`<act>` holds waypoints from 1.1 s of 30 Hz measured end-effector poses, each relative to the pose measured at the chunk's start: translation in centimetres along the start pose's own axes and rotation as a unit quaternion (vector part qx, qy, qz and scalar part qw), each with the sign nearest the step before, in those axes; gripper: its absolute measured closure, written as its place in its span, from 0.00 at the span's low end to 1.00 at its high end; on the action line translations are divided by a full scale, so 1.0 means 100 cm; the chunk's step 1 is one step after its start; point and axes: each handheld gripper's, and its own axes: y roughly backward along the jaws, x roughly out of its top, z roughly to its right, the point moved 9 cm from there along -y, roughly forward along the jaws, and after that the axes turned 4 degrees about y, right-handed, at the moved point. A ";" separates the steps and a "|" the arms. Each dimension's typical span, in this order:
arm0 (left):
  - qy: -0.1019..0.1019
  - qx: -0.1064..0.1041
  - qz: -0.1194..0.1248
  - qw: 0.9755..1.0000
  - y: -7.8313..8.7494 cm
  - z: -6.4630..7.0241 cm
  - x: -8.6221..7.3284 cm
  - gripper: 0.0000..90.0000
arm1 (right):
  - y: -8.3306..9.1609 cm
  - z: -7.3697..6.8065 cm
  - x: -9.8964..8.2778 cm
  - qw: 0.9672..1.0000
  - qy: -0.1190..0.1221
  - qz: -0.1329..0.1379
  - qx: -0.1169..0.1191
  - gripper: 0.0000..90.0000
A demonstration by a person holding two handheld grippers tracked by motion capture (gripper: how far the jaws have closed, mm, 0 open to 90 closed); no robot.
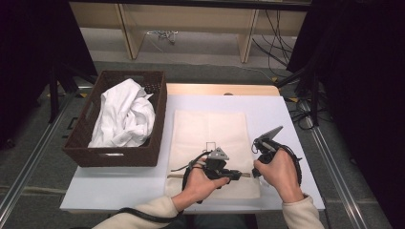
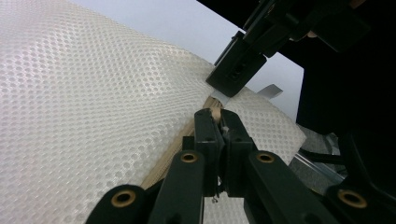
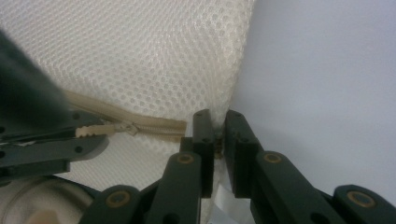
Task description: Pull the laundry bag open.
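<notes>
A cream mesh bag lies flat on the white table, with a tan zipper running along its near end. My left gripper lies low over the bag and points right. Its jaws are shut on the zipper pull, just left of the slider. My right gripper is shut on the bag's right edge at the zipper's end, and its fingertips stand close in front of my left gripper. The two grippers nearly meet at the bag's near right corner.
A dark wicker basket holding a crumpled white cloth stands at the table's left side, beside the bag. Bare table surface lies right of the bag and along the near left. Shelving legs and cables are on the floor beyond the table.
</notes>
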 end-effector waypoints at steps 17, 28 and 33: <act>0.002 0.005 0.000 1.000 0.005 -0.001 -0.001 0.97 | -0.001 0.000 0.000 1.000 -0.003 -0.003 0.000 0.94; -0.001 0.011 0.002 1.000 0.010 -0.004 0.000 0.97 | -0.002 0.003 0.001 1.000 0.007 0.002 0.002 0.94; -0.003 0.010 0.005 1.000 0.012 -0.004 0.000 0.97 | -0.004 0.001 0.002 1.000 -0.002 0.009 -0.003 0.94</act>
